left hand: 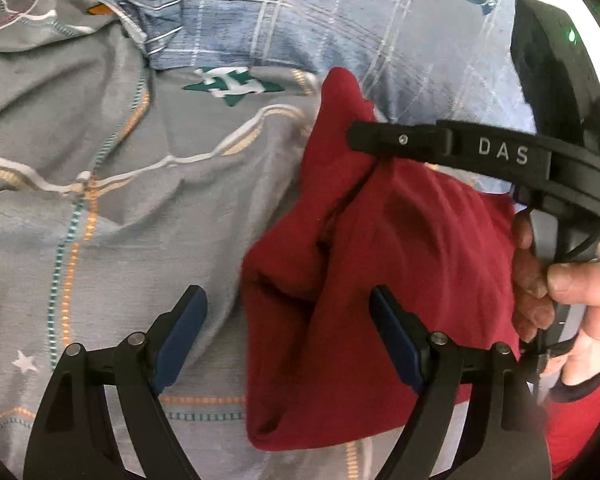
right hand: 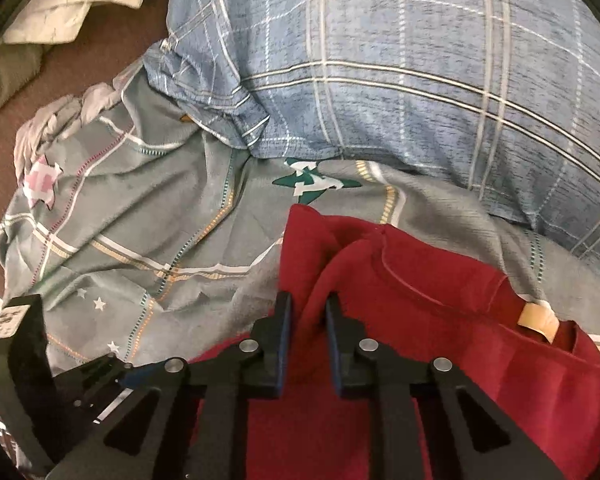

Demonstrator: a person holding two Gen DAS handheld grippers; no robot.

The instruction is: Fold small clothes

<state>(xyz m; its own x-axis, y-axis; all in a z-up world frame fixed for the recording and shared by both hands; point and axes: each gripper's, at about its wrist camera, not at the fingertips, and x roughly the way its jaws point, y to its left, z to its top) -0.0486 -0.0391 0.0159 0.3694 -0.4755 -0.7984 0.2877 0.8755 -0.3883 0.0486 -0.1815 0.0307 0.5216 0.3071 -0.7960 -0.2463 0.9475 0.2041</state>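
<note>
The red garment [right hand: 440, 320] ran off the lower right edge in the right wrist view, so its full shape could not be told. A blue checked pillow [right hand: 400, 80] hid part of the grey bedsheet [right hand: 140, 220] behind it. The right tongs [right hand: 306, 312] covered the fold between them.

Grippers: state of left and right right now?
Left gripper: open, jaws wide apart over the red garment, holding nothing.
Right gripper: shut on a bunched fold of the red garment.

One red garment [right hand: 440, 312], one grey patterned sheet [right hand: 148, 216], one blue plaid pillow [right hand: 400, 80], two grippers
</note>
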